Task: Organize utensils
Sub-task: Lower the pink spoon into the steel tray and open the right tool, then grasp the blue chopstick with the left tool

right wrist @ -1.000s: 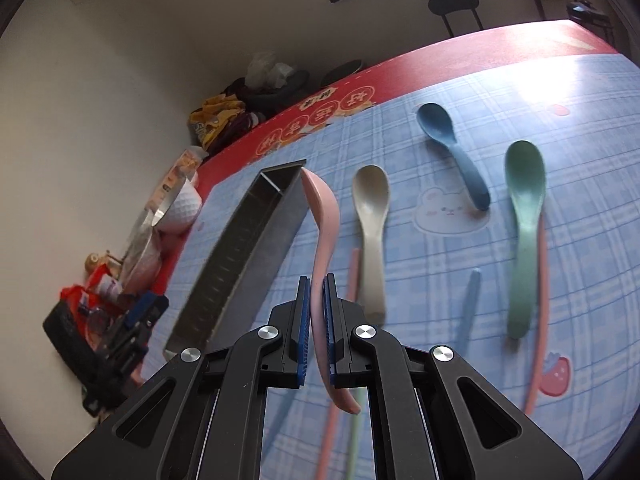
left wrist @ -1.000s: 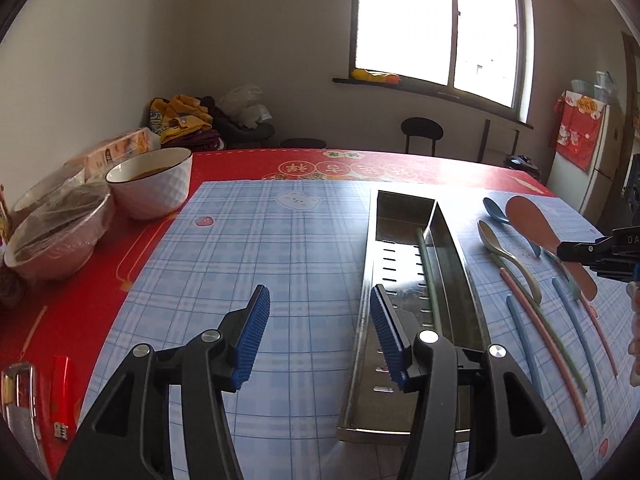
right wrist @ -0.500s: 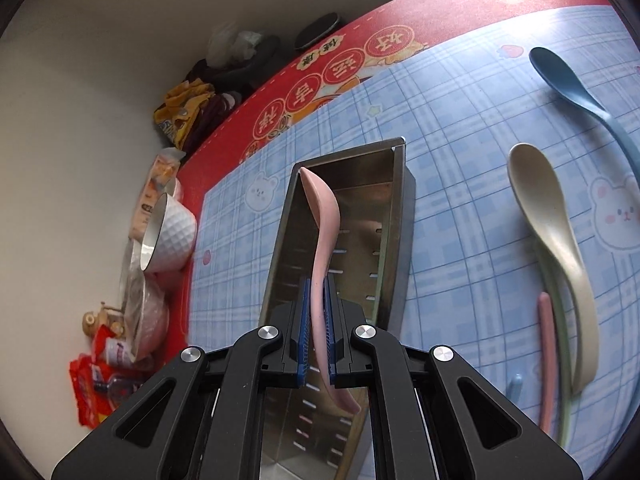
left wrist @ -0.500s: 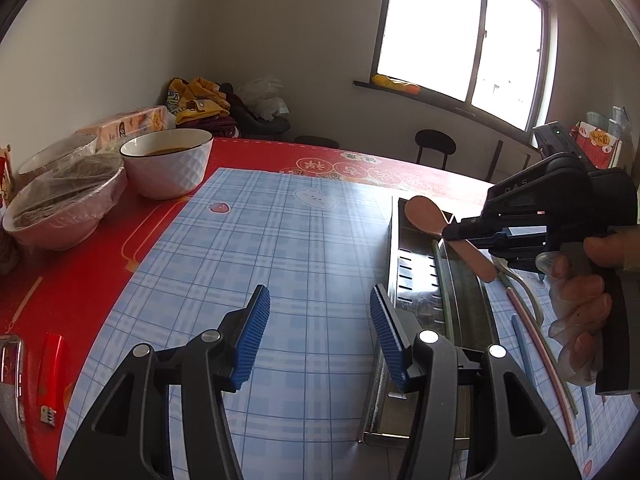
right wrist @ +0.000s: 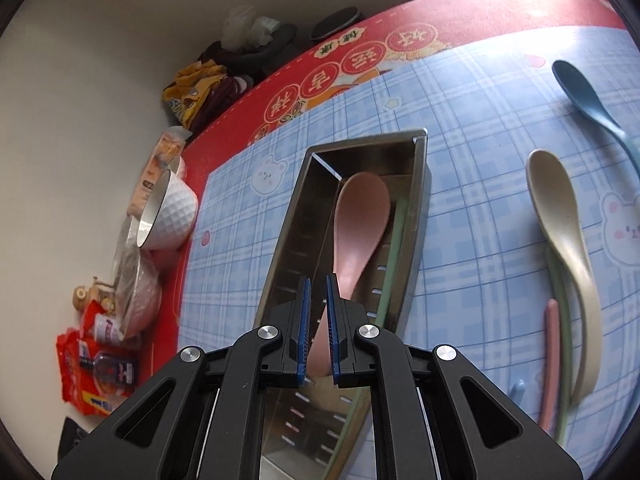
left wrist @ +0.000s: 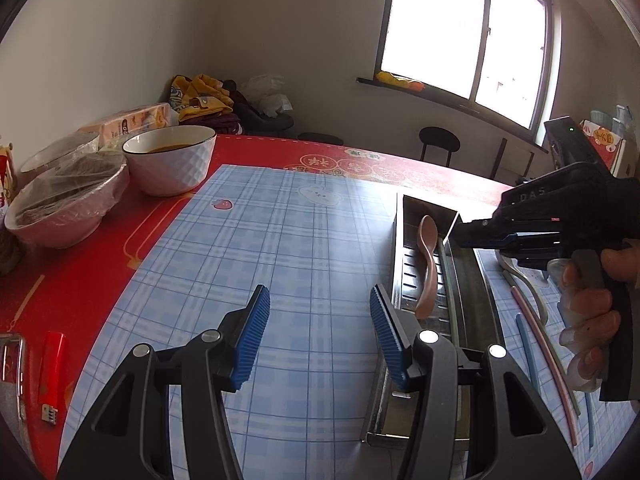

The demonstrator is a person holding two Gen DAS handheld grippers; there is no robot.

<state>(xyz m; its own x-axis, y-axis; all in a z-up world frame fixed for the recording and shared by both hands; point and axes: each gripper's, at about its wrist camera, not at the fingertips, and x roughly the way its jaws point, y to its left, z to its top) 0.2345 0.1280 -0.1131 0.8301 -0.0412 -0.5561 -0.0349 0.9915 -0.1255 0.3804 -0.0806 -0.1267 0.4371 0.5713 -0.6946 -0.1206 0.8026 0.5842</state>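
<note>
Now the pink spoon is lying in the steel tray beside a green chopstick; the right gripper is hovering above, jaws slightly parted, seemingly clear of the handle. Left gripper is waiting half-open and empty over the checked mat, while bowls are crowding the far edge.

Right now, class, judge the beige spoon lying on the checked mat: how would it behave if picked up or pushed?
The beige spoon looks like matte moulded plastic, so probably light and stiff. Its rounded bowl may rock when pushed. It lies over the green and pink chopsticks, so sliding it would likely drag them.
</note>
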